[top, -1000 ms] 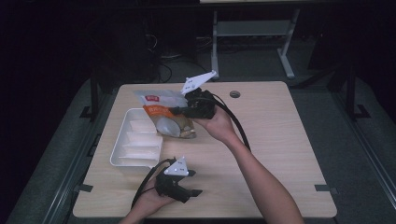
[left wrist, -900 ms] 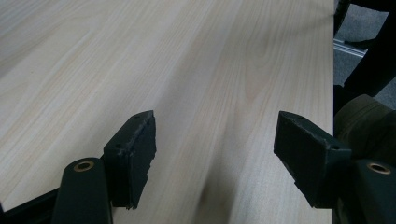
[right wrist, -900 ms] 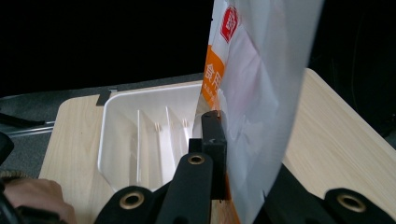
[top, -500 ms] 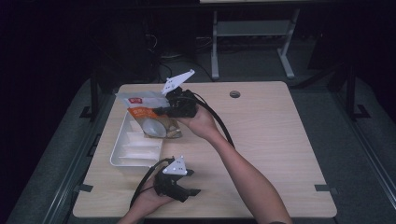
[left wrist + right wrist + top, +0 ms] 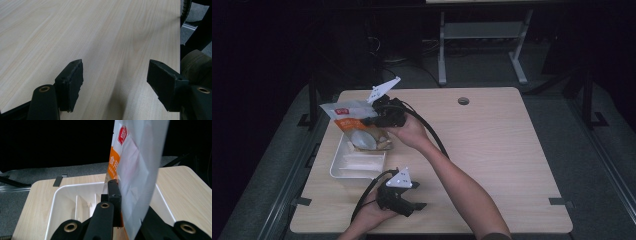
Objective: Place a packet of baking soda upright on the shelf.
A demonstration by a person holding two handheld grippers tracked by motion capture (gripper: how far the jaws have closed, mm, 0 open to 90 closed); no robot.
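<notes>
Pinching a snack pouch between right gripper jaws above the white divided tray; left gripper gaped empty; could slip from the thin-edge grip.

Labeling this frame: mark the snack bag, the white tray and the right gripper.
snack bag (image 5: 349, 122), high view, on its orange printed front.
white tray (image 5: 53, 202), right gripper view, on its left rim.
right gripper (image 5: 122, 206), right gripper view, between the two black jaws, which are clamped on the bag.
</notes>
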